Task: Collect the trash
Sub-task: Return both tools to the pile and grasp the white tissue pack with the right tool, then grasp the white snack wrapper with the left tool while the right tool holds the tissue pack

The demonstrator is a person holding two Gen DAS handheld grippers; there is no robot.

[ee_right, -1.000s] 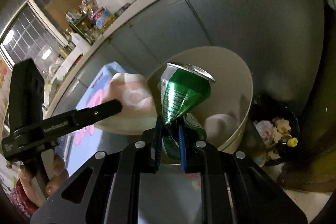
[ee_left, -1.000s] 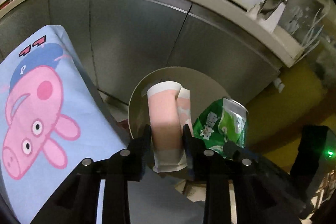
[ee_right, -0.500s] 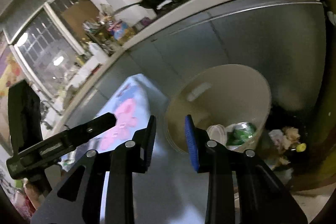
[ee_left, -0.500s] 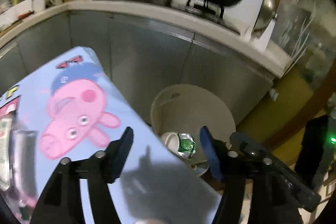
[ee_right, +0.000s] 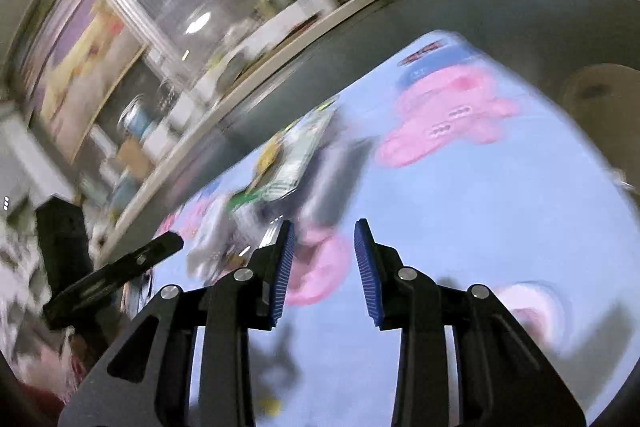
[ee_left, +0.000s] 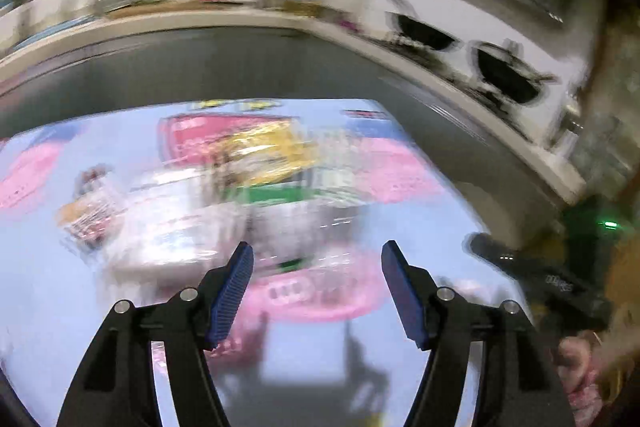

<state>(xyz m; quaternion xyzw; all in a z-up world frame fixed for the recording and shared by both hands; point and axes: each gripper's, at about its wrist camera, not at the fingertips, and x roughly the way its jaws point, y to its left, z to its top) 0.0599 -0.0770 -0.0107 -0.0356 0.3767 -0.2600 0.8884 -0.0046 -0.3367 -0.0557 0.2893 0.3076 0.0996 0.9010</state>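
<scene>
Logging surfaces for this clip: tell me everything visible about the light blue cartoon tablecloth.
The tablecloth is light blue, printed with pink cartoon pig figures, one wearing a blue cap. It looks smooth and slightly glossy, lying flat over a table in front of grey cabinets. A blurred heap of wrappers, yellow, green and silvery, rests on it. Dark shadows of the tongs fall across its near part. Neither pair of tongs touches it. Motion blur hides finer print.

Black hand-held gripper [ee_left: 316,263], blue ribbed pads [ee_left: 230,297]

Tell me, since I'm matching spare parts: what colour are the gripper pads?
Blue, ribbed pads, clearest in the right wrist view.
</scene>
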